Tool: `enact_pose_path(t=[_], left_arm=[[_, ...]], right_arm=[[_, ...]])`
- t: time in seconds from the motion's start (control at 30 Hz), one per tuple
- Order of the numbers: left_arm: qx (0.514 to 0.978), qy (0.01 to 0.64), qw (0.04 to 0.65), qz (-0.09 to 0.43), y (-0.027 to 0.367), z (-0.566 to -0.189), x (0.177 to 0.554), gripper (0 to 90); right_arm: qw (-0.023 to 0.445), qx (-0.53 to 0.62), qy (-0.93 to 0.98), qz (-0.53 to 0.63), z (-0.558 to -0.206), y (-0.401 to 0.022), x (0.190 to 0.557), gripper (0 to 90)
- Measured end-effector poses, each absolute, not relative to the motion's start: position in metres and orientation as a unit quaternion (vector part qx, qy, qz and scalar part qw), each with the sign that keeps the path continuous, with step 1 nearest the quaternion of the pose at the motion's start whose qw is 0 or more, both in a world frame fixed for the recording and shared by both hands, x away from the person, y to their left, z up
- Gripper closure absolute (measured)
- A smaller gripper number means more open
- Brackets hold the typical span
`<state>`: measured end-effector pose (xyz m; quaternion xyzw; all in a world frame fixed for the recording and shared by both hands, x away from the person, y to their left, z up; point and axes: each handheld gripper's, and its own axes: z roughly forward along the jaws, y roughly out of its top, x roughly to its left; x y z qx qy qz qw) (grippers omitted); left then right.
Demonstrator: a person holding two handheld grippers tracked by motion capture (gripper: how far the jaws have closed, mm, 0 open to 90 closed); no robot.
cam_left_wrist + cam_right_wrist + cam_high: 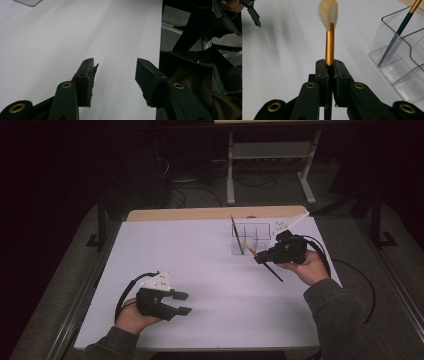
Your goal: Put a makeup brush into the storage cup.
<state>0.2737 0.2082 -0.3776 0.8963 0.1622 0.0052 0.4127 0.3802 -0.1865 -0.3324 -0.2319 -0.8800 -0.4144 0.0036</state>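
My right gripper (258,258) (329,65) is shut on a paintbrush (273,270) (330,42) with a gold ferrule and a pale bristle tuft. It holds the brush just in front of a clear compartmented organizer (260,231) (404,65) at the back right of the white table. A second, dark-handled brush (236,236) (402,24) stands tilted in one compartment. My left gripper (183,303) (115,75) rests low near the front left of the table. Its jaws stand open and hold nothing, with bare white surface between them.
The white tabletop (200,260) has a wooden strip (210,213) along its far edge. Dark floor, cables and a grey metal frame (270,165) lie beyond it. The table's right edge (161,37) runs close to my left gripper.
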Motion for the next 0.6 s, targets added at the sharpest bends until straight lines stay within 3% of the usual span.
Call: enact_pose_path(t=[0.6], left_arm=[[0.888,0.188,0.419,0.019,0.223,-0.384,0.274,42.9]], right_arm=[[-0.029,-0.231,-0.88,-0.415,-0.311,-0.172,0.418,82.8]])
